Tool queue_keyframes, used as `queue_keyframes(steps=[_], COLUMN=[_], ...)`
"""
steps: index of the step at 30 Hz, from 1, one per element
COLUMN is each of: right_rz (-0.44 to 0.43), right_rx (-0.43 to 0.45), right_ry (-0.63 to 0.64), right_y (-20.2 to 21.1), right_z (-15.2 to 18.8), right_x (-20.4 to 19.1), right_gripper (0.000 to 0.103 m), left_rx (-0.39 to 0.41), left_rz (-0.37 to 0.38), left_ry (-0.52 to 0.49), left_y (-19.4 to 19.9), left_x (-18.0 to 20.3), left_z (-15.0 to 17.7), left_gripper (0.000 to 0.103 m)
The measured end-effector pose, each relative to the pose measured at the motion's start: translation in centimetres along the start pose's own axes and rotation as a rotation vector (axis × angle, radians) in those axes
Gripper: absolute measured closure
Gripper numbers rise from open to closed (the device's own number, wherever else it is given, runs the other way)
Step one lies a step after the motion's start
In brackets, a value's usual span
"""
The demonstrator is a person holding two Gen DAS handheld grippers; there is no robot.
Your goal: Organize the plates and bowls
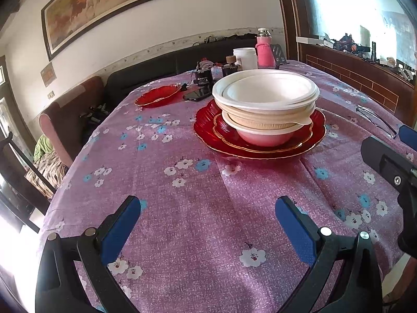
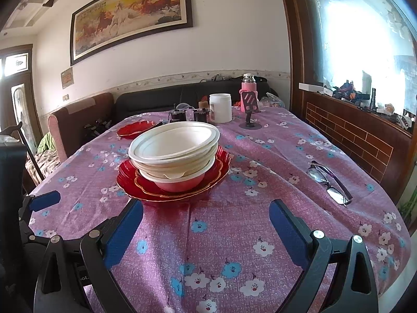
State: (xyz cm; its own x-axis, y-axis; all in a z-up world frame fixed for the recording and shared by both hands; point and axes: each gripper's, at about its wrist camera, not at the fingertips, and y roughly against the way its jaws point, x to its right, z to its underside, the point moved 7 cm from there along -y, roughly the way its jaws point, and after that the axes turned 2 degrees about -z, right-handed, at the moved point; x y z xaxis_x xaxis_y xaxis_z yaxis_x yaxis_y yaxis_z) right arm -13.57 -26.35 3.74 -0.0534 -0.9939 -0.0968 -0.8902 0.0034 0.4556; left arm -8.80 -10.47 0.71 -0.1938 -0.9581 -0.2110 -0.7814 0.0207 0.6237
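Observation:
A stack of white and beige bowls [image 1: 265,101] [image 2: 174,154] sits on stacked red glass plates with gold rims [image 1: 206,127] [image 2: 125,177] in the middle of the purple flowered table. A separate small red dish [image 1: 157,96] [image 2: 135,128] lies farther back on the left. My left gripper [image 1: 208,221] hovers open over the cloth, short of the stack, with nothing between its blue pads. My right gripper [image 2: 206,221] is open too, just in front of the plates. Each gripper shows at the edge of the other's view.
Spectacles [image 2: 329,182] [image 1: 375,121] lie on the right of the table. At the back stand a white jar [image 2: 220,107], a pink flask [image 2: 249,88], a phone stand [image 2: 250,112], small dark jars and a phone [image 1: 196,94]. A sofa and armchair lie beyond the table.

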Motion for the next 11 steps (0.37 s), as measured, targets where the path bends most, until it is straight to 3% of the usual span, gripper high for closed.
queue_keyframes(steps=[11], right_rz=[0.000], right_rx=[-0.010], right_ry=[-0.012], right_y=[-0.63], right_z=[0.04], right_x=[0.41], right_gripper=[0.004], left_rx=[-0.020], left_rz=[0.078], left_ry=[0.035], left_y=[-0.12], left_x=[-0.15], left_z=[0.10], left_gripper=[0.000])
